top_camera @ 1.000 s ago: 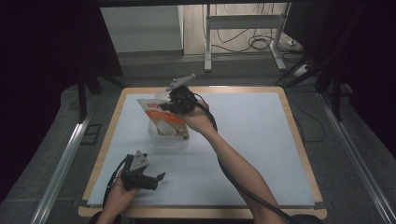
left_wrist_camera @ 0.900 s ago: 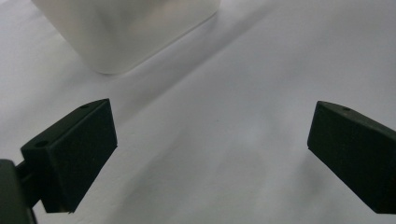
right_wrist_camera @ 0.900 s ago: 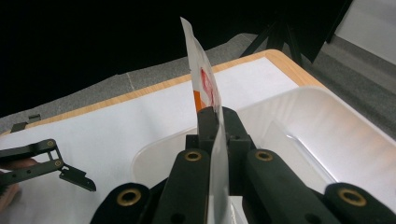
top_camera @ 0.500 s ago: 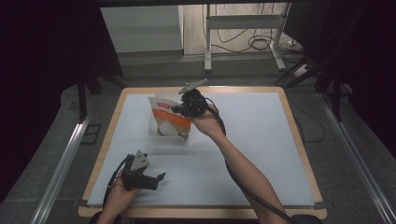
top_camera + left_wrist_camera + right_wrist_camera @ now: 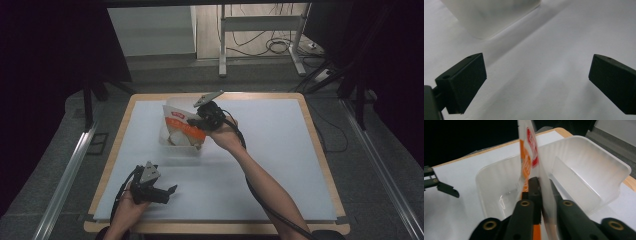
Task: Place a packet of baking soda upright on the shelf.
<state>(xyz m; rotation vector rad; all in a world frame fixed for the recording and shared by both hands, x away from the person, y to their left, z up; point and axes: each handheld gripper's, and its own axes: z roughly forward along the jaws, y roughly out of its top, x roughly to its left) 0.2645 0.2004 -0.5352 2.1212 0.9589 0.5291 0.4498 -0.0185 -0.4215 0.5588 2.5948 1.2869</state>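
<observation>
Rightward along the far edge of the table (image 5: 280,165), my right gripper (image 5: 541,195) has carried the orange-and-white packet (image 5: 186,131), pinched, over the clear tub (image 5: 584,170). My left gripper (image 5: 170,190) rests spread near the front-left corner. Risk, I judge: thin film slipping from the jaws, missing the tub.

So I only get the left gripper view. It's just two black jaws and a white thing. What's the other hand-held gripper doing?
Observer: The right hand-held gripper is shut on an orange and white packet.
Operator: Where's the packet?
Observer: Standing on edge over a clear plastic tub.
Operator: Is my white thing that tub?
Observer: Likely; the left hand-held gripper sits near the table's front edge, jaws open toward it.
</observation>
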